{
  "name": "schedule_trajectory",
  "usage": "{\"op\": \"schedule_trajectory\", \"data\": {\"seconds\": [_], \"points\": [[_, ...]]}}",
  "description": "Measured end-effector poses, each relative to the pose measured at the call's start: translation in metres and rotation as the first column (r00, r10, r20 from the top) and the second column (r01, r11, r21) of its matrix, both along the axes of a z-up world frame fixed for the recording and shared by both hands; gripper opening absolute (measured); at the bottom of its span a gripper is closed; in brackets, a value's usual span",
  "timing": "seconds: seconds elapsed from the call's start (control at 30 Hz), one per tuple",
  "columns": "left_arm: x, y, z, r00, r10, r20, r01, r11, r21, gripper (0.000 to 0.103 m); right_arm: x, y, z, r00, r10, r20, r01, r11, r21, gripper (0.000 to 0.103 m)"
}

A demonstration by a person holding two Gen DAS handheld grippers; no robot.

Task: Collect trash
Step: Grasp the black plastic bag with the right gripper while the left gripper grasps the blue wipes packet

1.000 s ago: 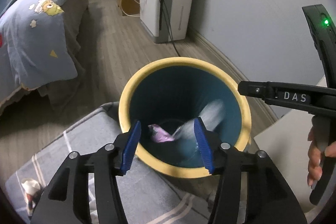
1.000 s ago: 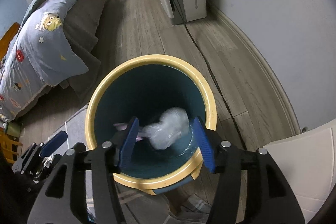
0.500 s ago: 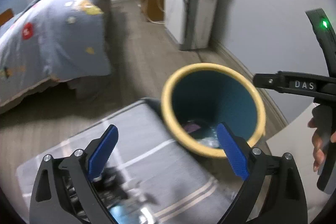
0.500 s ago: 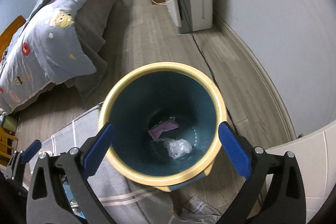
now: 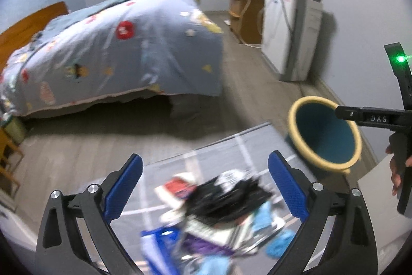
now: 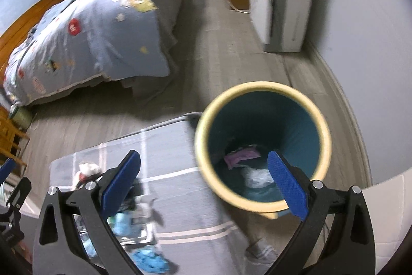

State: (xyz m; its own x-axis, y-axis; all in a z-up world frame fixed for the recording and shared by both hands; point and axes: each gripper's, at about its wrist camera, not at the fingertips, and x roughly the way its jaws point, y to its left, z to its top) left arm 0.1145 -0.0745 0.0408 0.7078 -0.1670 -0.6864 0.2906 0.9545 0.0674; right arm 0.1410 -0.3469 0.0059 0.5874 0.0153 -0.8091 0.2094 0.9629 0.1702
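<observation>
Back to the pile for more trash

Both the left gripper (image 5: 204, 191) and the right gripper (image 6: 203, 186) are spread wide and empty, their jaws having just been opening. 2 scraps lie in the bin (image 6: 260, 92); the trash pile (image 5: 219, 210) sits on the grey mat (image 5: 231, 143), likely needing a descent and a pinch next.
</observation>
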Motion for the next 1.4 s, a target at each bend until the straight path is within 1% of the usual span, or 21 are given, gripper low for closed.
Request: {"op": "schedule_trajectory", "data": {"seconds": [0.1,0.2,0.3,0.43,0.6,0.67,0.73,0.9,1.03,1.1,1.27,1.4], "points": [[-0.013,0.031,-0.001,0.999,0.043,0.012,-0.043,0.999,0.007,0.097,0.002,0.027,-0.001,0.999,0.038,-0.003,-0.038,0.999,0.031,0.097],[-0.021,0.057,-0.012,0.996,0.088,-0.010,-0.088,0.996,-0.002,0.098,0.006,0.054,-0.005,0.997,0.077,-0.025,-0.076,0.996,0.040,0.097],[-0.023,0.074,-0.022,0.993,0.114,-0.034,-0.115,0.993,-0.005,0.098,0.008,0.082,-0.008,0.991,0.130,-0.037,-0.130,0.991,0.010,0.097],[-0.022,0.090,-0.032,0.992,0.118,-0.040,-0.116,0.993,0.036,0.098,0.010,0.110,-0.018,0.983,0.172,-0.065,-0.173,0.985,-0.017,0.097],[-0.019,0.107,-0.053,0.986,0.131,-0.105,-0.134,0.991,-0.025,0.098,0.019,0.125,-0.031,0.979,0.174,-0.104,-0.176,0.984,-0.018,0.097],[-0.018,0.111,-0.067,0.981,0.132,-0.139,-0.135,0.991,-0.017,0.098,0.022,0.132,-0.036,0.977,0.179,-0.116,-0.183,0.983,-0.025,0.097],[-0.017,0.111,-0.087,0.976,0.119,-0.182,-0.118,0.993,0.019,0.098,0.026,0.139,-0.040,0.974,0.187,-0.130,-0.193,0.980,-0.035,0.097],[-0.014,0.112,-0.117,0.963,0.094,-0.253,-0.080,0.995,0.065,0.098,0.035,0.155,-0.053,0.966,0.200,-0.162,-0.209,0.977,-0.044,0.097],[-0.013,0.114,-0.126,0.958,0.079,-0.277,-0.073,0.997,0.031,0.098,0.041,0.163,-0.065,0.961,0.200,-0.191,-0.210,0.977,-0.031,0.097],[-0.013,0.114,-0.134,0.951,0.080,-0.298,-0.076,0.997,0.027,0.098,0.044,0.167,-0.073,0.956,0.200,-0.215,-0.211,0.977,-0.031,0.097],[-0.012,0.110,-0.156,0.928,0.082,-0.363,-0.067,0.996,0.053,0.098,0.050,0.166,-0.086,0.950,0.192,-0.244,-0.196,0.980,0.007,0.097],[-0.012,0.109,-0.165,0.922,0.069,-0.381,-0.052,0.997,0.056,0.096,0.054,0.163,-0.095,0.948,0.182,-0.260,-0.167,0.983,0.076,0.097]]}}
